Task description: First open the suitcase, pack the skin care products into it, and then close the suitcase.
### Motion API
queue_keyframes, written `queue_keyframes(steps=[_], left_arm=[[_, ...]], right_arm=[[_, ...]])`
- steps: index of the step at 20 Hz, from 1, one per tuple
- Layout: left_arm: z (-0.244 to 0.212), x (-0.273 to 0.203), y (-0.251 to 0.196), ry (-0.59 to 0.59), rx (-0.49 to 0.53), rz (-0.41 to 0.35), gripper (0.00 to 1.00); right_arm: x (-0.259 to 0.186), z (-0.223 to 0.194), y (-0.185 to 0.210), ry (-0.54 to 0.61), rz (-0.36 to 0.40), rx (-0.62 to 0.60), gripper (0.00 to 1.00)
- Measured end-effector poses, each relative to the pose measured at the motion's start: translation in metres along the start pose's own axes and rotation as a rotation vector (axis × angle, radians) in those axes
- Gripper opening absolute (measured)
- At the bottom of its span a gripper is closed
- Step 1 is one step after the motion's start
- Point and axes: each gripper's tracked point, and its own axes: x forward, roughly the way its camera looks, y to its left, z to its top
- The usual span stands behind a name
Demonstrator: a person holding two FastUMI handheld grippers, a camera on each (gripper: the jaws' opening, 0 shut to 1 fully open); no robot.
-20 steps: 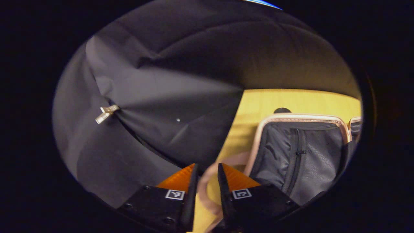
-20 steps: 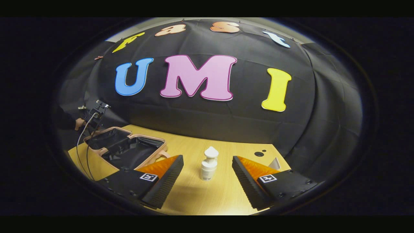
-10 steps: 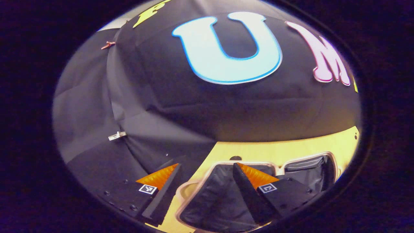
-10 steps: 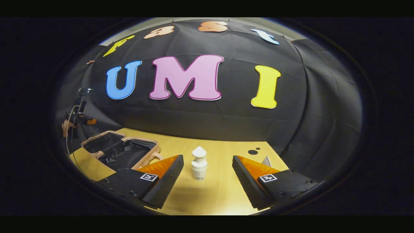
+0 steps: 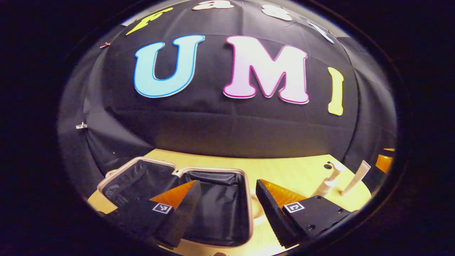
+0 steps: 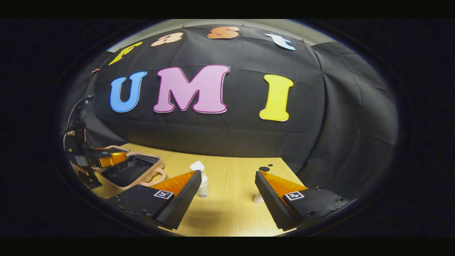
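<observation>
Wooden table [image 6: 231,209]: bare surface ahead of right gripper [image 6: 227,199], which hung spread and empty. Suitcase [image 5: 213,209]: lay open at the table's left end, pink rim, dark lining; left gripper [image 5: 224,209] spread and empty above it. Pump bottle [image 6: 202,183]: white, upright mid-table, label unreadable.

A light wooden table [image 6: 231,177] stands against creased black cloth wall [image 6: 337,117].
</observation>
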Motion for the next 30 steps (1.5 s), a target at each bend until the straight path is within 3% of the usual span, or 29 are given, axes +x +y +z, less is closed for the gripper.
queue_keyframes(steps=[3,7,10,13,18,21,22,27,30], left_arm=[[-0.033,0.002,-0.071,0.025,-0.006,-0.109,0.99],[-0.085,0.007,-0.16,0.104,0.063,-0.301,0.99],[-0.103,0.033,-0.202,0.118,0.102,-0.342,0.99],[-0.103,0.07,-0.227,0.114,0.129,-0.337,0.99],[-0.112,0.12,-0.232,0.149,0.106,-0.274,0.97],[-0.115,0.125,-0.232,0.148,0.085,-0.273,0.78],[-0.117,0.131,-0.229,0.148,0.108,-0.256,0.66],[-0.112,0.113,-0.211,0.18,0.072,-0.262,0.61],[-0.075,0.076,-0.171,0.107,0.047,-0.249,0.61]], right_arm=[[-0.006,-0.011,-0.023,0.008,-0.027,-0.005,0.97],[-0.013,-0.039,-0.07,0.051,-0.119,0.049,0.97],[-0.02,-0.063,-0.094,0.097,-0.171,0.074,0.97],[-0.023,-0.074,-0.11,0.123,-0.191,0.063,0.97],[-0.009,-0.084,-0.115,0.153,-0.196,0.079,0.97],[0.004,-0.095,-0.108,0.167,-0.18,0.046,0.97],[0.016,-0.099,-0.104,0.174,-0.183,0.032,0.97],[0.066,-0.123,-0.104,0.188,-0.199,0.033,0.97],[0.103,-0.144,-0.1,0.222,-0.216,0.07,0.97]])
